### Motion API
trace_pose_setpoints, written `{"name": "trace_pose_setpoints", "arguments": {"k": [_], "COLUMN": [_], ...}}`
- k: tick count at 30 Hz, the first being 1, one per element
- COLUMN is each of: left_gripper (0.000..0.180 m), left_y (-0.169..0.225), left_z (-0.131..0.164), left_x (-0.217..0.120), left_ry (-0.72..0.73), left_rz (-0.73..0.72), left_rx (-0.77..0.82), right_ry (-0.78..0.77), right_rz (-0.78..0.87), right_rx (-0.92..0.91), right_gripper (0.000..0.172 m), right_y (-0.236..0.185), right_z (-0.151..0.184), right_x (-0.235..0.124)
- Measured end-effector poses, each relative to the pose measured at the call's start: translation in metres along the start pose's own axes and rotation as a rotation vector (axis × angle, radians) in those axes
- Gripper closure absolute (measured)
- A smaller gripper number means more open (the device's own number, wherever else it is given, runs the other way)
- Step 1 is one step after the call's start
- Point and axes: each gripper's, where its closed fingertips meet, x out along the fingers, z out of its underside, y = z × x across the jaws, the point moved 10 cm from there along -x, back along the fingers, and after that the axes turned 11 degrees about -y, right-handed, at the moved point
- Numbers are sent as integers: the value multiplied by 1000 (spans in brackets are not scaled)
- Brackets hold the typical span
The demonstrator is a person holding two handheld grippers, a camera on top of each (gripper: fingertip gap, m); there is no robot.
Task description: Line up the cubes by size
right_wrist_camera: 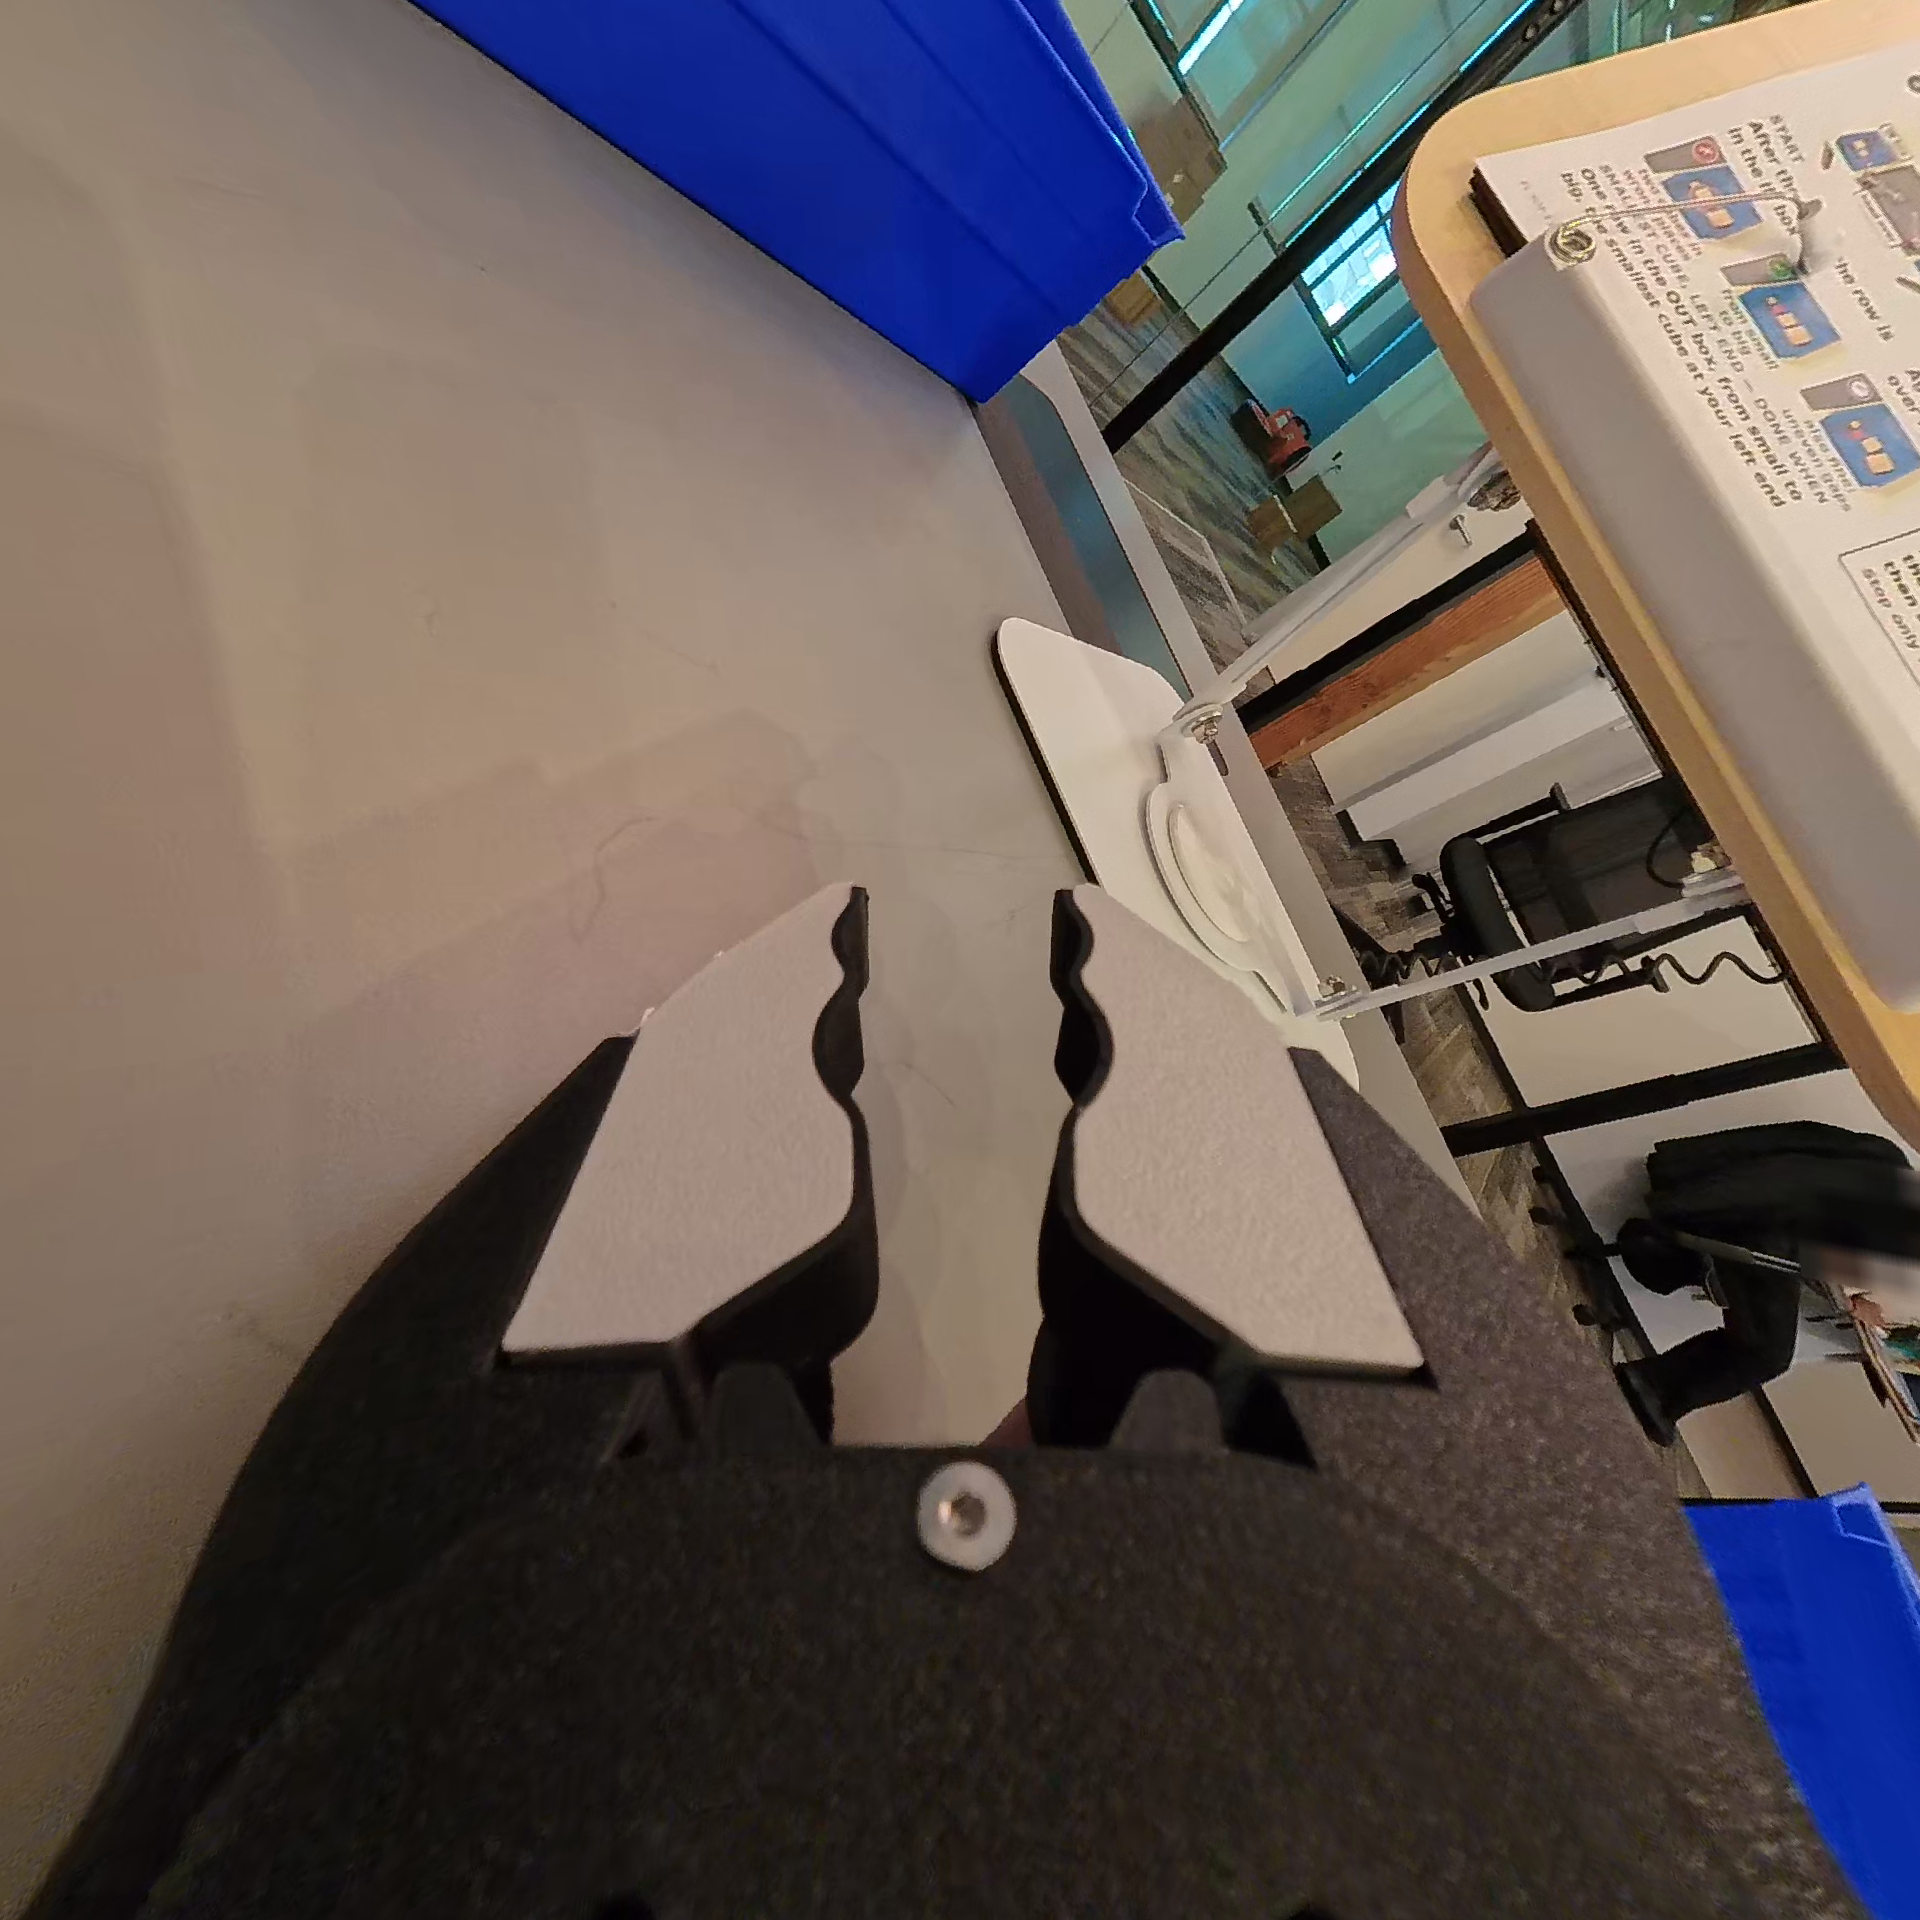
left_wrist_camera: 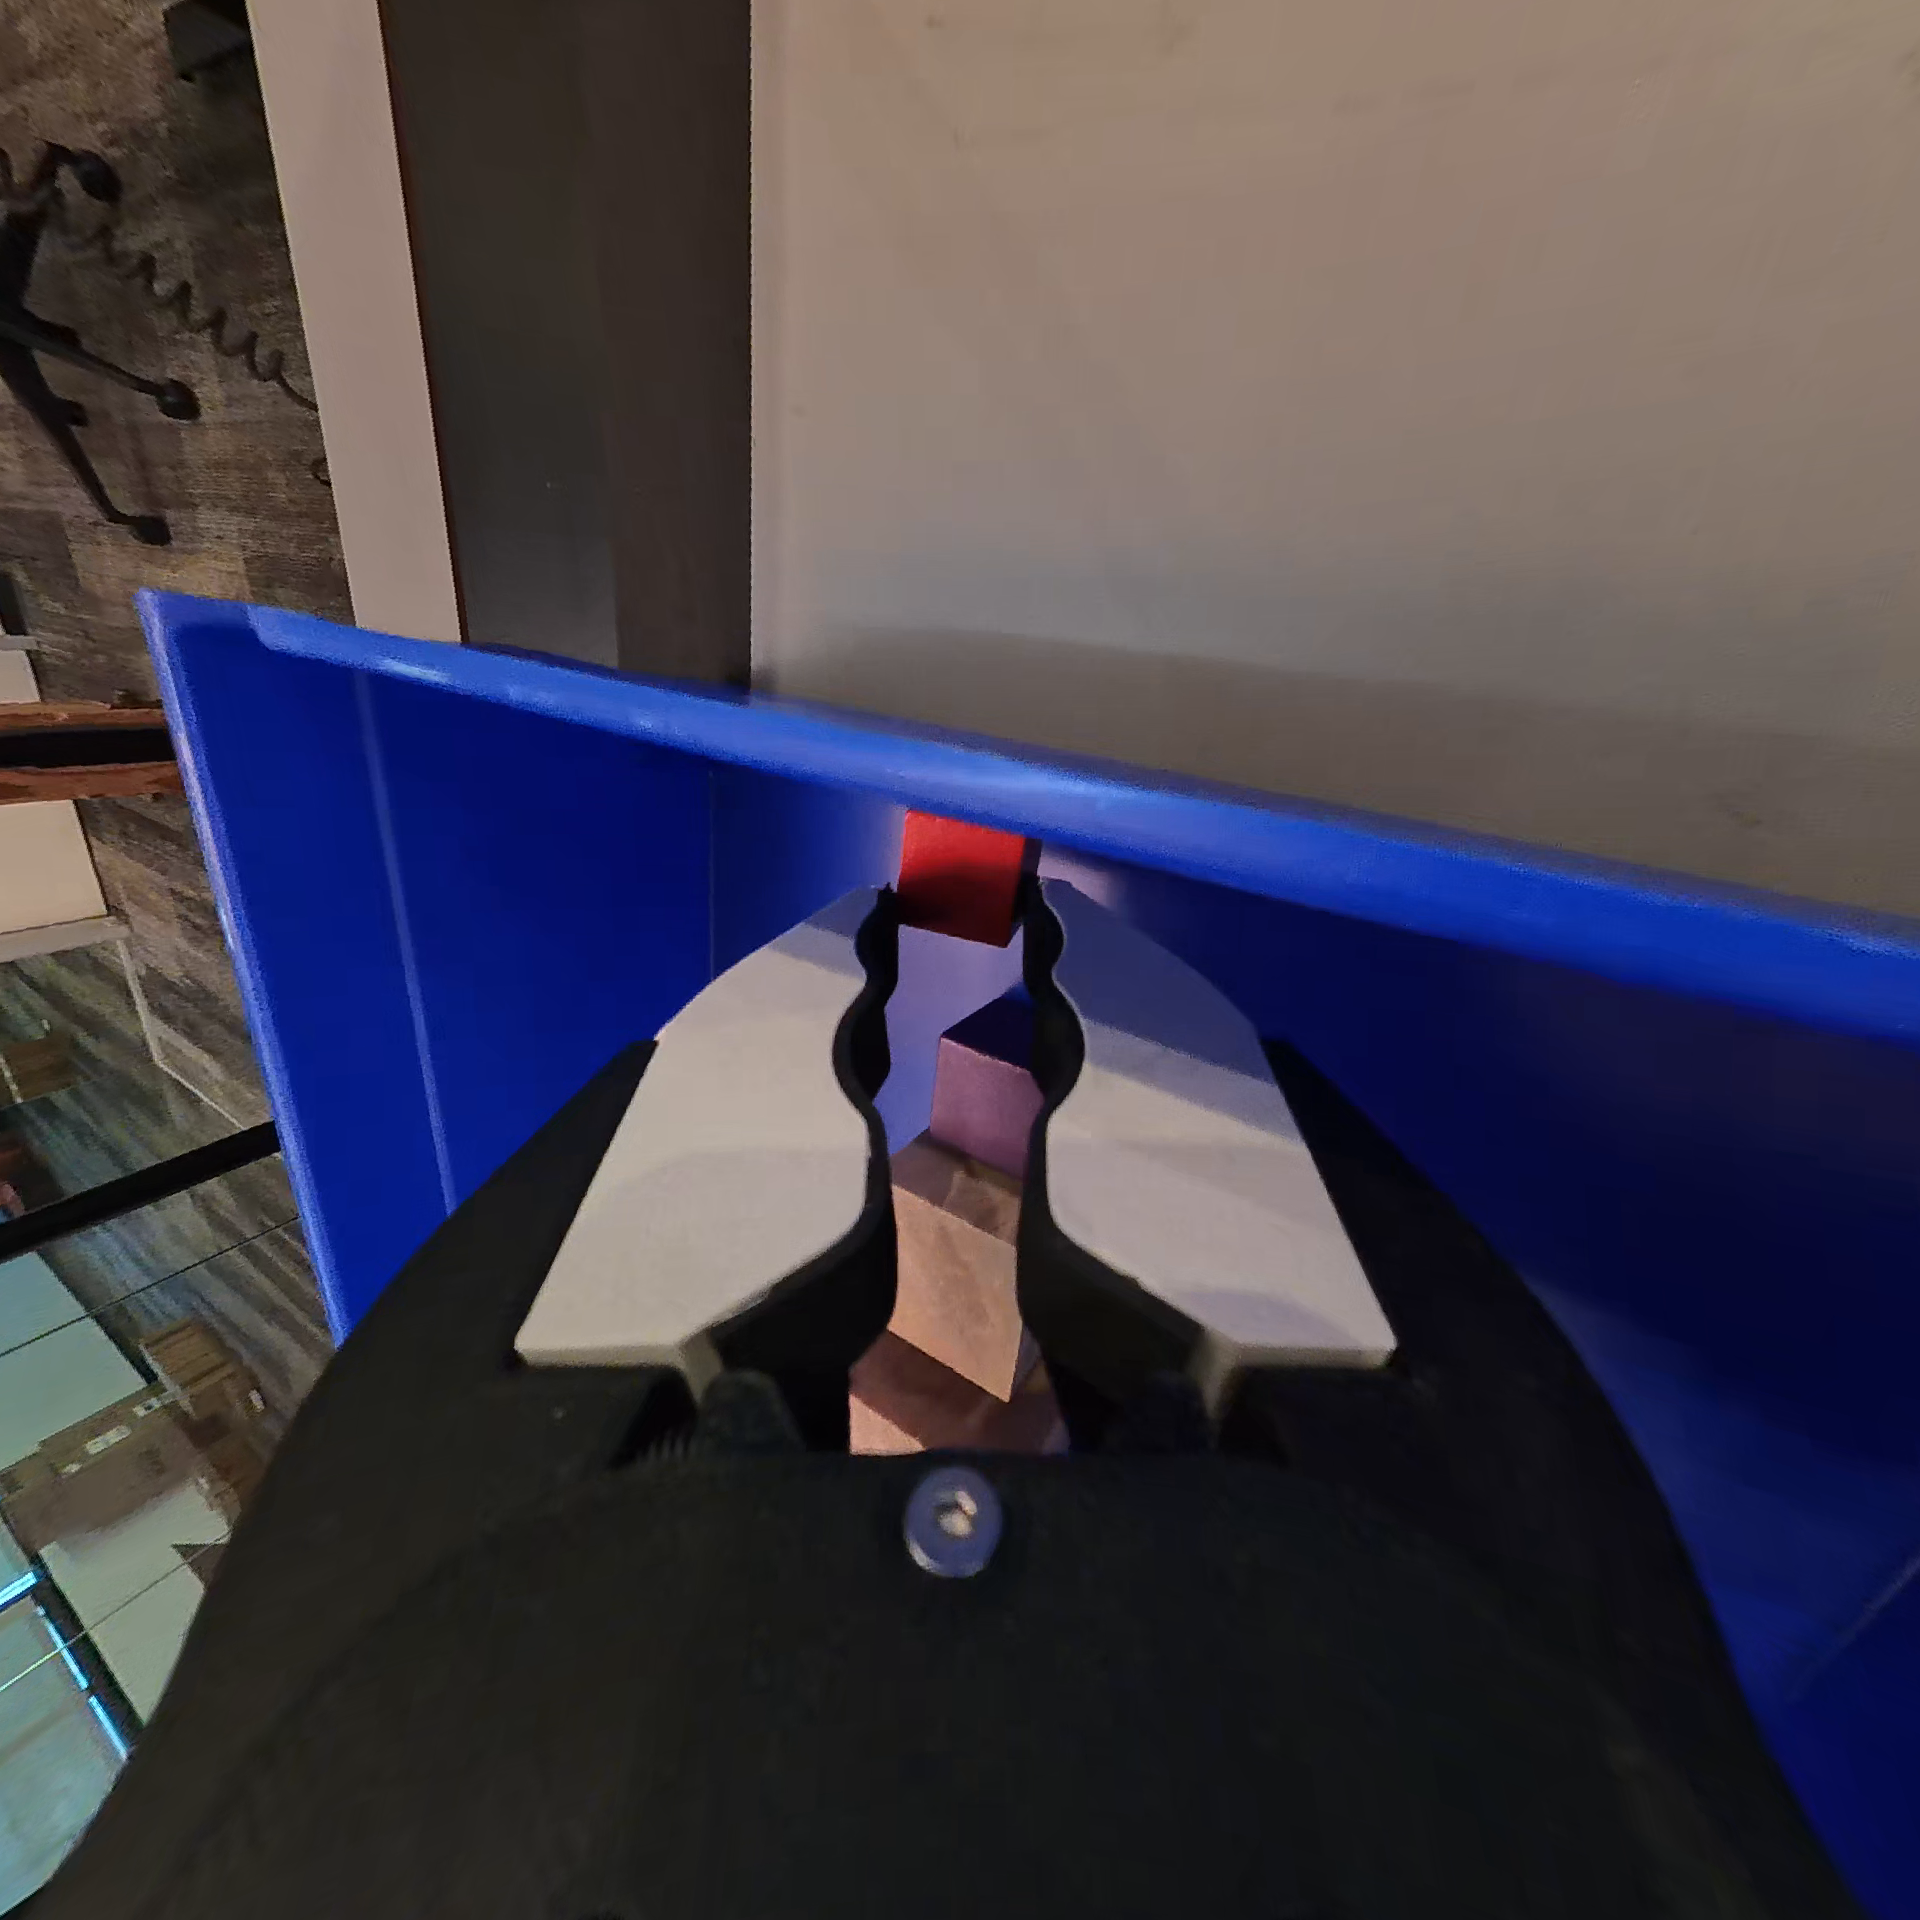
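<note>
Your left gripper [left_wrist_camera: 958,902] pinches the small red cube [left_wrist_camera: 961,878] at its fingertips, centre of the frame, against the far wall of the blue bin [left_wrist_camera: 520,935]. Below it, between the fingers, sit a purple cube [left_wrist_camera: 987,1081] and a tan cube [left_wrist_camera: 951,1288]. Your right gripper [right_wrist_camera: 958,940] hangs open over the grey table [right_wrist_camera: 468,623], gripping nothing.
</note>
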Motion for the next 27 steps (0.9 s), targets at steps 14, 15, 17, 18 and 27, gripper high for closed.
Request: {"name": "trace_pose_setpoints", "arguments": {"k": [14, 15, 17, 18, 27], "left_gripper": [158, 158, 158, 158, 158], "left_y": [-1, -2, -3, -3, -10], "left_z": [3, 3, 5, 6, 17], "left_x": [-4, -5, -7, -8, -36], "left_ry": [8, 10, 17, 21, 98], "left_rz": [-11, -12, -17, -19, -79], "left_rx": [-7, -10, -17, -21, -73], "right_ry": [-3, -3, -3, -3, 11], "right_rz": [-1, -1, 0, 0, 3], "right_rx": [-5, -5, -5, -5, -5], "right_gripper": [138, 138, 138, 138, 137], "right_y": [-1, -1, -1, -1, -1], "right_z": [-1, -1, -1, -1, -3], "right_x": [0, 0, 0, 0, 0]}}
